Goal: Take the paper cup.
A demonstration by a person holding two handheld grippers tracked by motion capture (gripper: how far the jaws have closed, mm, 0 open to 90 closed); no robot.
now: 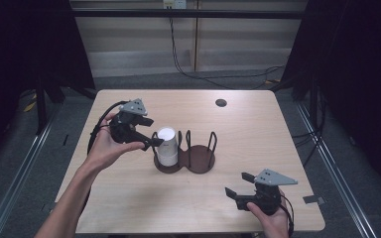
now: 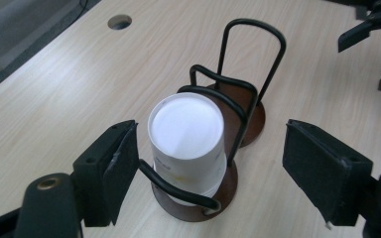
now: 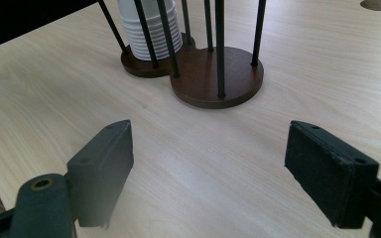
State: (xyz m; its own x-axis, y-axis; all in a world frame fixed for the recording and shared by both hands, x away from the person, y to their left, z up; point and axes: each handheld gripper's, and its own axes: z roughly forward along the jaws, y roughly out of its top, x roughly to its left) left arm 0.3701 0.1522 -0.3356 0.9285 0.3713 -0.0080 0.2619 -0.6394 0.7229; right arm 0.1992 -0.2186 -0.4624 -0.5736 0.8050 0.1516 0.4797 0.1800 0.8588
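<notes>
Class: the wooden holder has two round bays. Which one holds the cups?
The bay nearer the left claw holds the white cup stack; the other bay, toward the right claw, stands empty.

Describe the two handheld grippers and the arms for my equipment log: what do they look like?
Both the left gripper and right gripper are black with two flat rectangular jaws, a grey three-cornered plate on top and a trailing black cable. The forearms are bare; no sleeves or gloves.

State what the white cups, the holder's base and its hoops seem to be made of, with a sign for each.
White cups: probably paper, matte with ridged stacked rims. Base: likely wood, dark brown, smooth discs. Hoops: seemingly metal wire, thin, bent, glossy black.
</notes>
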